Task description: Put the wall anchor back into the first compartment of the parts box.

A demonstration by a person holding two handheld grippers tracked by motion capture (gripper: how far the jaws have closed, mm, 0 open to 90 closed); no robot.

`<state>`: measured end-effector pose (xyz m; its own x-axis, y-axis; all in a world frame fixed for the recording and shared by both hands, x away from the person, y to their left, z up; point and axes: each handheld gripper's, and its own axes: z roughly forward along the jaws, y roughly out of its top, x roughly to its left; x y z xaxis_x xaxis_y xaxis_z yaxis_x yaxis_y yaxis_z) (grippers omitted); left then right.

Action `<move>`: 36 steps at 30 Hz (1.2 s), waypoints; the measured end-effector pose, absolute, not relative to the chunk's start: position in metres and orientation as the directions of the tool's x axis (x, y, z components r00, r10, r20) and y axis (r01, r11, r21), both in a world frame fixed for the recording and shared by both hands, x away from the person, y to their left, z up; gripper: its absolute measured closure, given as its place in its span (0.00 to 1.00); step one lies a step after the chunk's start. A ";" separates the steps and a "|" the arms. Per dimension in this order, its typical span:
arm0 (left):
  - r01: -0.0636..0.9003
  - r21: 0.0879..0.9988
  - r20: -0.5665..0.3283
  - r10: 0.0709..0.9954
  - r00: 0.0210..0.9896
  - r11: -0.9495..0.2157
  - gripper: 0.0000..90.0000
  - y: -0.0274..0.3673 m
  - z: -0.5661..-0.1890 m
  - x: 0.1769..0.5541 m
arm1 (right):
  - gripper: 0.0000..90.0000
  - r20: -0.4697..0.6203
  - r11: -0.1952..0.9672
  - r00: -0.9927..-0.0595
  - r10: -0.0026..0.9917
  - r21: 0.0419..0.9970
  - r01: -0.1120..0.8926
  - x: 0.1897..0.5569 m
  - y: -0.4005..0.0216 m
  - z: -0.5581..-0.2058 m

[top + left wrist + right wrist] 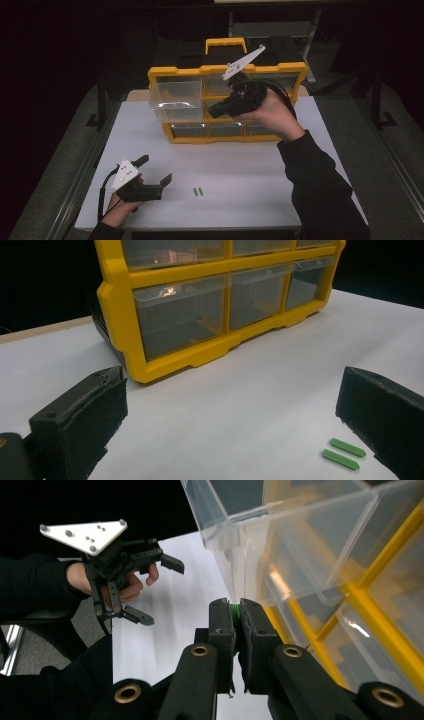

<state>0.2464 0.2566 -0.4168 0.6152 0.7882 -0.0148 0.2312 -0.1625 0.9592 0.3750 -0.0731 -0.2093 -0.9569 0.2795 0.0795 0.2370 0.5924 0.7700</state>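
A yellow organizer (200, 70) with clear drawers stands at the back of the white table (250, 175). Its top-left drawer (175, 97) is pulled out. My right gripper (214, 111) hovers just right of that drawer, shut on a small green piece (233, 607) that peeks out between its pads. In the right gripper view the clear drawer (280, 535) is close ahead. My left gripper (155, 169) rests low at the front left, open with nothing between its jaws. Two small green pieces (198, 191) lie side by side on the table to its right, also the green pieces (344, 454).
The organizer's lower row of shut drawers (180, 320) faces my left gripper (235, 390). A yellow carry handle (226, 44) tops the organizer. The table's edges drop to dark floor on both sides. My left gripper (162, 592) also shows far off.
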 end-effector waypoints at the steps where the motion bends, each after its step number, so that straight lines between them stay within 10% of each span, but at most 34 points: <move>1: 0.231 0.959 -0.014 0.788 0.615 -0.164 0.00 0.257 -0.417 0.246 | 0.94 0.072 0.591 -0.957 0.279 0.773 0.231 0.375 -0.073 -0.207; 36: 0.224 0.958 0.000 0.782 0.624 -0.179 0.00 0.259 -0.418 0.248 | 0.94 0.090 0.542 -0.947 0.307 0.802 0.252 0.401 -0.046 -0.162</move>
